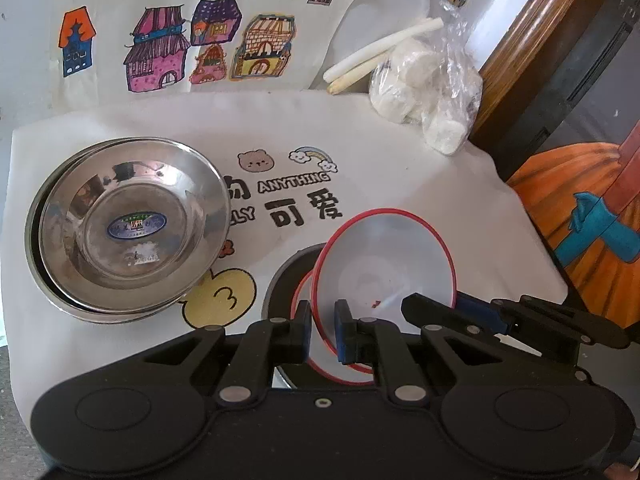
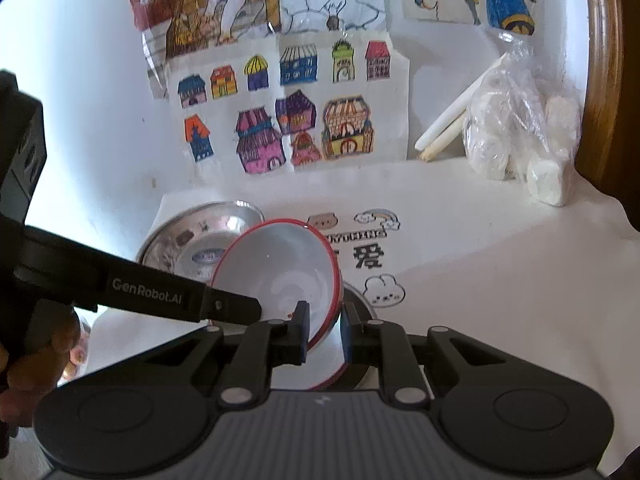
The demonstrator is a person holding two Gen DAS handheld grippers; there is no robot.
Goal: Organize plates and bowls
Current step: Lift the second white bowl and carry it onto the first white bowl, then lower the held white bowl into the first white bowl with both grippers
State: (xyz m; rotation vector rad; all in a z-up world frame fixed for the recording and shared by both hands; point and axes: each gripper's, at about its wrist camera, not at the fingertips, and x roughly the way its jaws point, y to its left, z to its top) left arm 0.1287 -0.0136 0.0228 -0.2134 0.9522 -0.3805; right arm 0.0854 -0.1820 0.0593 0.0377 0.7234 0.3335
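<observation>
Both tongs were clamped on the red-rimmed white bowl (image 1: 384, 264): my left gripper (image 1: 323, 330) and right gripper (image 2: 325, 332) each pinched its rim, tilting it above a dark dish, beside the stacked steel plates (image 1: 128, 224). It looked light, stiff, glossy and slippery, so I judged the rim the safest hold.

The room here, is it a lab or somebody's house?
Most likely a home, perhaps a child's corner. Hand-coloured house drawings are stuck on the white wall, a cartoon-printed cloth covers the table, and steel dishes sit beside a red-rimmed bowl.
</observation>
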